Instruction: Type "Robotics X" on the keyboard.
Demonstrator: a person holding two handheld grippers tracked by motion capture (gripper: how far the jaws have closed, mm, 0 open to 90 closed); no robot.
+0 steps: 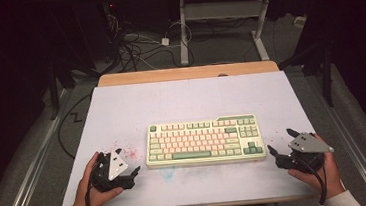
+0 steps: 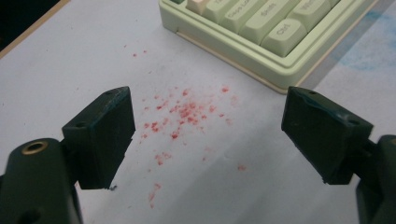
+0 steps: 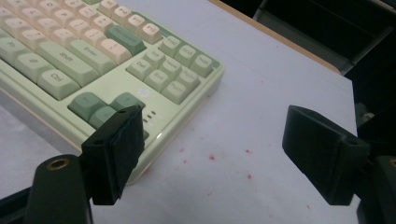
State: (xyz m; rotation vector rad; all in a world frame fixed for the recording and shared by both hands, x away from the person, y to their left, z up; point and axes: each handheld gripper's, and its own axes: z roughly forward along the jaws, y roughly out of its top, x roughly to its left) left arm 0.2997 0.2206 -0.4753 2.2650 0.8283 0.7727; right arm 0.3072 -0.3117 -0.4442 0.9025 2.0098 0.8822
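One keyboard lies on one table. Two hand-held grippers are there: the left hand-held gripper and the right hand-held gripper.

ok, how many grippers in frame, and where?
2. Left gripper sits at the keyboard's left end; right gripper at its right end. Both open, holding nothing.

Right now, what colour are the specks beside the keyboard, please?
Red specks, clearest in the left gripper view.

Green-and-cream keyboard on white table, red specks.
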